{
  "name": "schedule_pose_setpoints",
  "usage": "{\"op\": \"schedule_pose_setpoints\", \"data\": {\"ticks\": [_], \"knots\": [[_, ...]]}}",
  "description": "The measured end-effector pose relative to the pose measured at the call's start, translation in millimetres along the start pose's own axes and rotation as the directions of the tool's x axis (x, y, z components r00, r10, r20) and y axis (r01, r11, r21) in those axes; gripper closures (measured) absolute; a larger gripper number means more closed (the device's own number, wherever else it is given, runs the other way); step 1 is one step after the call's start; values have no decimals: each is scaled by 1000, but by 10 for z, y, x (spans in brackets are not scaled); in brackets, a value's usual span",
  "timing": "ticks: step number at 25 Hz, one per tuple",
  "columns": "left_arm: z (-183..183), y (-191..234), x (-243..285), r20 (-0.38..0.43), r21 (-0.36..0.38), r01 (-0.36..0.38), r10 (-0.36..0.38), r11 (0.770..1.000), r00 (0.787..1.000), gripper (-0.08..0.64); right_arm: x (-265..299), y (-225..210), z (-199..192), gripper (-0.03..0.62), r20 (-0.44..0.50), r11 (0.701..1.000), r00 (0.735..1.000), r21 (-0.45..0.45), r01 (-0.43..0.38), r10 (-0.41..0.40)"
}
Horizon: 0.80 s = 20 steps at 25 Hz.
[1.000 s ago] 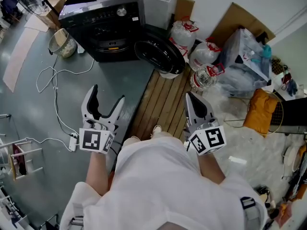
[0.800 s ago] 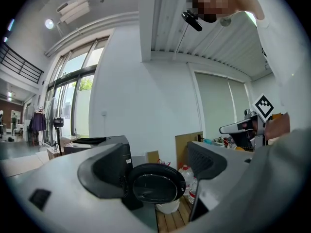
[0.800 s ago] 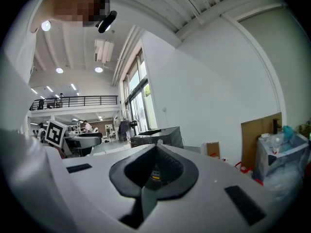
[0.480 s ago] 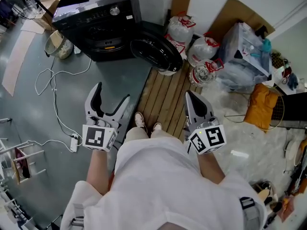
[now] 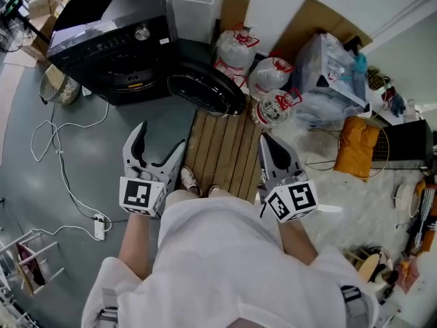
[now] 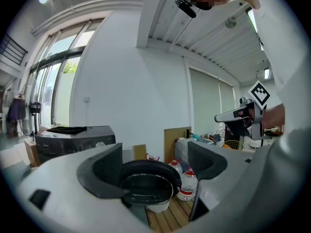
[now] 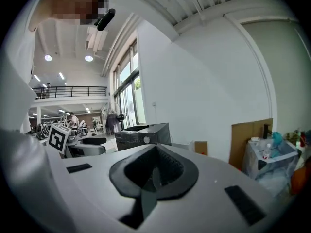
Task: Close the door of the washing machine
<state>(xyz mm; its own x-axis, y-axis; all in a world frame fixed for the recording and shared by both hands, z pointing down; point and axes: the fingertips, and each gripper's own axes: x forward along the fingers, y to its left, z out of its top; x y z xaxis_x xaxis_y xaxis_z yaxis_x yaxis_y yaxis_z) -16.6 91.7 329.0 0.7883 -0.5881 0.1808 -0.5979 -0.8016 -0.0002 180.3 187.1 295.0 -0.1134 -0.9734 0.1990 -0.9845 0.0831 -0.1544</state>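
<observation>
Left tongs: my left gripper [image 5: 158, 139] has its jaws spread wide, with nothing between them. Its own view looks through the gap at the door far ahead.
Right tongs: my right gripper [image 5: 265, 141] has its jaws pressed together and empty, held out at my right side.
Standing: both tongs are held level in front of me, well apart from the machine. My feet are at the near end of the wooden slats [image 5: 225, 145].
Task's thing: the door [image 5: 205, 91] of the washing machine [image 5: 116, 53] hangs open, swung out from the front toward the slats.
Surroundings: tied bags [image 5: 235, 46] and water bottles [image 5: 273, 108] stand just beyond the door. A cable [image 5: 65, 176] trails on the floor to my left.
Handling, as I judge it: a stiff round frame with a smooth bowl in the middle, fairly weighty but free on its hinge — no pinch required.
Hold: push on the dark rim at the edge farthest from the machine; the bowl looks slick.
Caution: the latch probably needs a firm final press — I would approach first, being out of reach.
</observation>
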Motion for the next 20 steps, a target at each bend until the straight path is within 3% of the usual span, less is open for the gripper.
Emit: {"op": "schedule_pose_setpoints", "data": {"ticks": [7, 14, 20], "knots": [[-137, 356, 614, -11, -23, 133, -134, 991, 991, 158, 509, 33, 76, 595, -44, 996, 995, -26, 90, -91], [-204, 422, 1281, -67, 27, 258, -256, 966, 964, 158, 695, -169, 41, 595, -81, 983, 980, -1, 184, -183], [-388, 294, 1942, -155, 74, 308, -294, 949, 943, 158, 910, -635, -49, 595, -96, 983, 981, 57, 174, -168]]}}
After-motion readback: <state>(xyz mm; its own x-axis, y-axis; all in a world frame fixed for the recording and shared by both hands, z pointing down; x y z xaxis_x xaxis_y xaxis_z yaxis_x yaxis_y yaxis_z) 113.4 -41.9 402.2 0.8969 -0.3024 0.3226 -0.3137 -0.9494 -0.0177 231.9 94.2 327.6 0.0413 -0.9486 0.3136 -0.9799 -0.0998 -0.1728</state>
